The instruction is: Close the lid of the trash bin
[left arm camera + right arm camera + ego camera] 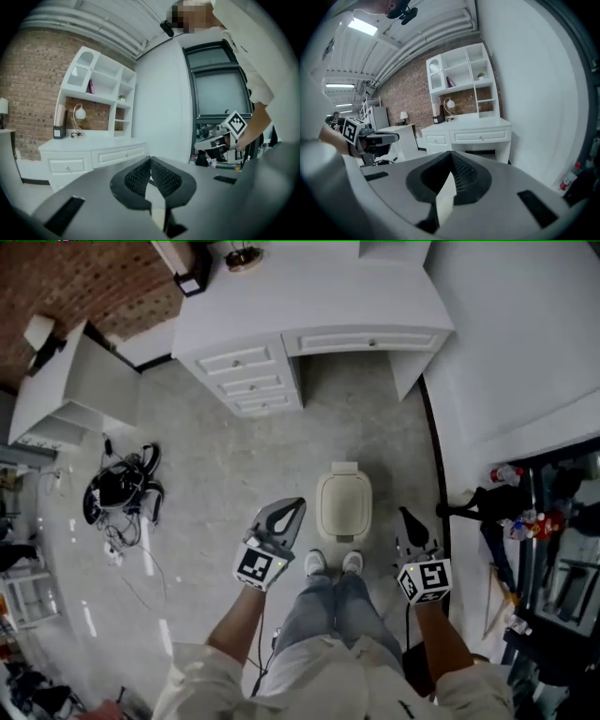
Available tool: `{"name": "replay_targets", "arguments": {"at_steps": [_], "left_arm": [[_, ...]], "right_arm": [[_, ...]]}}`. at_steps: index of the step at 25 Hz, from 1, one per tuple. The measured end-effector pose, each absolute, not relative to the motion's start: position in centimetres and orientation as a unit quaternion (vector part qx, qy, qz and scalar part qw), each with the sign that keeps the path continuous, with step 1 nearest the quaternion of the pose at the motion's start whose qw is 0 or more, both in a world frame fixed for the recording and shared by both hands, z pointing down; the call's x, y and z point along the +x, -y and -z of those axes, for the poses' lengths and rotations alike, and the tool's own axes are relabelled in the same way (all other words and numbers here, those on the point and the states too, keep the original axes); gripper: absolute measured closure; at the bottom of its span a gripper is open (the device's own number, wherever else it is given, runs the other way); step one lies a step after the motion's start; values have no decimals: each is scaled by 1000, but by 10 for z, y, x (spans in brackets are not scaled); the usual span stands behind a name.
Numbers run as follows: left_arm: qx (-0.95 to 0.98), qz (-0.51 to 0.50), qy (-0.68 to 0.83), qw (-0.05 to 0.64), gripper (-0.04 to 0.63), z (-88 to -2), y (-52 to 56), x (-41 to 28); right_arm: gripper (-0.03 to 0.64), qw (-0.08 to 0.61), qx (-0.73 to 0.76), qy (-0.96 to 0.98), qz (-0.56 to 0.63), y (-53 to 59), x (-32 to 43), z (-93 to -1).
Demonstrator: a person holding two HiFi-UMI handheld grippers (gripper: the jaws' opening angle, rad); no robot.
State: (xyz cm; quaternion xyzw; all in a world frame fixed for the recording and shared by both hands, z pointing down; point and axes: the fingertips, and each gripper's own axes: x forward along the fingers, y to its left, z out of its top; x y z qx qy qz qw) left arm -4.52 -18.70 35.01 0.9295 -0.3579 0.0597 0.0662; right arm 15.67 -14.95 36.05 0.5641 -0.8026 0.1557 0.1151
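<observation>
Small cream plastic trash bin (344, 505), lid lying flat (appears closed), on grey floor (216, 484) by person's shoes (316, 563), btwn left gripper (292, 509) & right gripper (406, 516), both w/ jaws pressed together on nothing, clear of it; closing step judged done, next: only confirm lid seated.

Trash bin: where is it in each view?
Head view: trash bin at centre, just ahead of the person's shoes.
Left gripper view: not in it.
Right gripper view: not in it.
Shared landmark: white desk, top of head view, lower left in left gripper view, centre in right gripper view.
</observation>
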Motion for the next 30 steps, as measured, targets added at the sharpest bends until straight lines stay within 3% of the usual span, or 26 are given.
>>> {"name": "replay_targets", "arguments": {"at_steps": [12,19,24,30], "left_arm": [[902,-20,428,-47,569,-159,125,-100],[882,103,460,-24,569,-82,108,-126],[873,112,470,-61,569,-56,96,-133],[868,120,480,-48,569,-63,100,-138]], "right_arm": [[598,15,632,773,-46,89,210,-157],[598,-24,662,749,-4,54,238,-109],[598,-44,673,738,13,38,259,-94],[598,-50,677,734,9,35,269,-96]]}}
